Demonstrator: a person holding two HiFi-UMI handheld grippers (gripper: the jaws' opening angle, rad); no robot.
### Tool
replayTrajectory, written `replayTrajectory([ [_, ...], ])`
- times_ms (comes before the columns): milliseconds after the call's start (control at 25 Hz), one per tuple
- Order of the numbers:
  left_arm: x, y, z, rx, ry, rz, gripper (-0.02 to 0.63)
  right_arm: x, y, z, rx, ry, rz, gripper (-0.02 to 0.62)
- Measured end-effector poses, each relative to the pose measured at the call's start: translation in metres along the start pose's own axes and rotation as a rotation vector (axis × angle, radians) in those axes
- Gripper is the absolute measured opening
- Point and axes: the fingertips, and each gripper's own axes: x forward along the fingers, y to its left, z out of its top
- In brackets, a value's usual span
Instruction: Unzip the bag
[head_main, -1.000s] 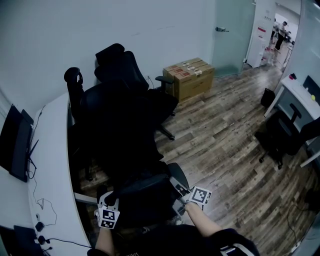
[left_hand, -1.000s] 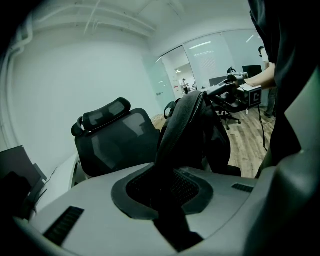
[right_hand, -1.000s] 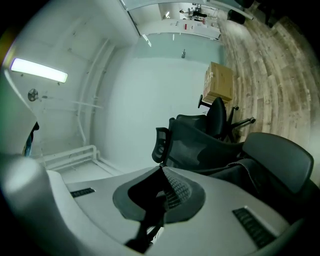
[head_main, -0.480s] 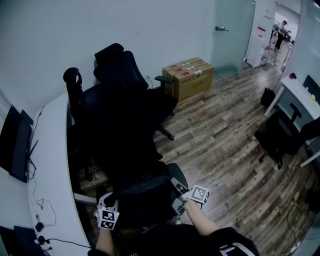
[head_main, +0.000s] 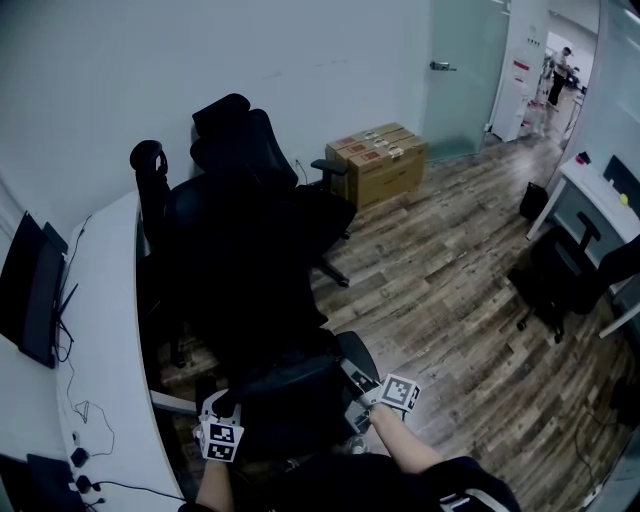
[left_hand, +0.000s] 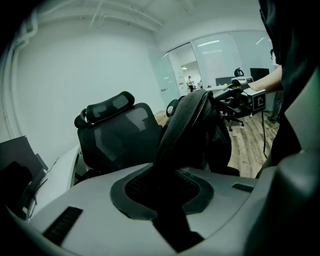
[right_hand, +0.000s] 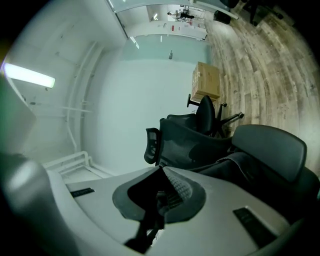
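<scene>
A black bag (head_main: 290, 398) sits on a chair seat right below me. My left gripper (head_main: 218, 418) holds its left end: in the left gripper view a padded edge of the bag (left_hand: 192, 125) with a zip line runs up from between the jaws, and the left gripper (left_hand: 167, 187) is shut on it. My right gripper (head_main: 362, 388) is at the bag's right end. In the right gripper view the right gripper (right_hand: 160, 197) is shut on a thin dark zipper pull (right_hand: 152, 220), with the bag (right_hand: 240, 167) to the right. The right gripper (left_hand: 245, 95) also shows beyond the bag.
Several black office chairs (head_main: 250, 200) crowd the space ahead. A white desk (head_main: 100, 330) with a monitor (head_main: 30, 290) and cables runs along the left. Cardboard boxes (head_main: 378, 155) stand by the far wall. Another desk and chair (head_main: 570, 270) stand at the right on the wood floor.
The head view has shifted slightly. Both grippers keep their hold at the bag's two ends, and the left one sits a touch lower in the picture.
</scene>
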Motion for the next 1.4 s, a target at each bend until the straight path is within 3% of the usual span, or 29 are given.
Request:
replayTrajectory([
  [120, -0.001, 0.001, 0.001, -0.009, -0.002, -0.002, 0.089, 0.003, 0.016, -0.001, -0.069, 0.006, 0.037, 0.048],
  [280, -0.003, 0.002, -0.003, -0.006, 0.019, -0.026, 0.094, -0.003, 0.011, -0.007, -0.080, 0.004, -0.089, 0.048],
  [600, -0.010, 0.004, -0.007, 0.005, 0.004, -0.099, 0.120, -0.007, 0.027, -0.022, -0.168, 0.019, -0.192, 0.052],
  [640, -0.010, 0.004, -0.010, -0.001, 0.002, -0.107, 0.124, -0.010, 0.026, -0.021, -0.190, 0.013, -0.222, 0.057],
  [720, -0.011, 0.003, -0.013, -0.016, -0.004, -0.129, 0.130, -0.018, 0.027, -0.019, -0.223, -0.010, -0.273, 0.150],
  [760, -0.012, 0.004, -0.014, -0.023, -0.010, -0.142, 0.130, -0.021, 0.031, -0.020, -0.227, -0.021, -0.278, 0.180],
  [960, -0.019, 0.006, -0.020, -0.022, -0.029, -0.197, 0.142, -0.025, 0.059, -0.027, -0.269, -0.068, -0.260, 0.184],
  [1160, -0.031, 0.008, -0.024, -0.071, -0.042, -0.236, 0.228, -0.025, 0.080, -0.045, -0.339, -0.102, -0.257, 0.184],
  [1400, -0.057, 0.009, -0.022, -0.063, -0.095, -0.277, 0.278, -0.022, 0.107, -0.068, -0.466, -0.118, -0.248, 0.184],
])
